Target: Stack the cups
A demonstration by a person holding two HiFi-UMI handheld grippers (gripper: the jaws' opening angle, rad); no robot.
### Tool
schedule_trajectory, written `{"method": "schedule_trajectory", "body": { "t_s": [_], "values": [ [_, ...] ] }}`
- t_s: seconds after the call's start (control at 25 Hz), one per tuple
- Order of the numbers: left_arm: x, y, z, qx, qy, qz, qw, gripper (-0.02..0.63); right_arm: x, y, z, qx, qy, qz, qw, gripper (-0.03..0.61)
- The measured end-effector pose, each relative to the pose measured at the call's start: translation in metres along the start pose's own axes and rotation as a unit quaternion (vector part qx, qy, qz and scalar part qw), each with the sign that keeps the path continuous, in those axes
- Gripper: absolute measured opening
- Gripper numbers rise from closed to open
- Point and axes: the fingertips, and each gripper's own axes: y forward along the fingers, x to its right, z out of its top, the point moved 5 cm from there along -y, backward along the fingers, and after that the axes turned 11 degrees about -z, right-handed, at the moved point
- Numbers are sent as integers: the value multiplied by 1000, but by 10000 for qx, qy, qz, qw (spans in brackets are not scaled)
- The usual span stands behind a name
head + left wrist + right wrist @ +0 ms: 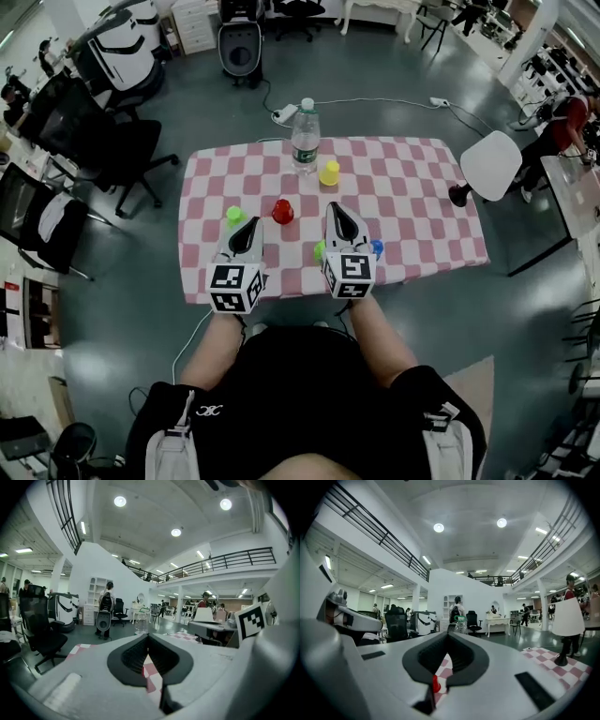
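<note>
Cups [282,211] stand apart on the tabletop [412,187], none stacked yet. The left claw [249,225] and right claw [338,210] hover near them, jaws together and empty, probably because no cup is chosen.

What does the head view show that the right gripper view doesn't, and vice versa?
Head view only: a small yellow plastic cup, two green cups and a blue cup. Right gripper view only: round ceiling lights and a black balcony railing. Both: the clear plastic water bottle, the pink-and-white checked tablecloth and a glimpse of the red cup.
</note>
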Motion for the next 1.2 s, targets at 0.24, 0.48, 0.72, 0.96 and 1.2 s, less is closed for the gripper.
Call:
{"method": "schedule_trajectory", "body": {
  "t_s": [0.24, 0.48, 0.72, 0.96, 1.2],
  "values": [
    [-43, -44, -9, 75, -152, 379, 9991, 15, -62, 11, -5, -92, -13, 443, 9990, 3],
    [-86, -89, -21, 123, -308, 795, 9963, 15, -122, 24, -9, -153, -86, 815, 9965, 5],
    [-119, -120, -25, 120, -330, 972, 9946, 15, -172, 34, -24, -341, -108, 1052, 9938, 5],
    [-150, -142, -33, 63, -347, 1033, 9940, 15, -215, 55, -62, -769, -258, 1339, 9877, 36],
    [-172, -154, -45, -8, -439, 1144, 9925, 15, -244, 84, -111, -1307, -663, 1703, 9744, 210]
  ]
}}
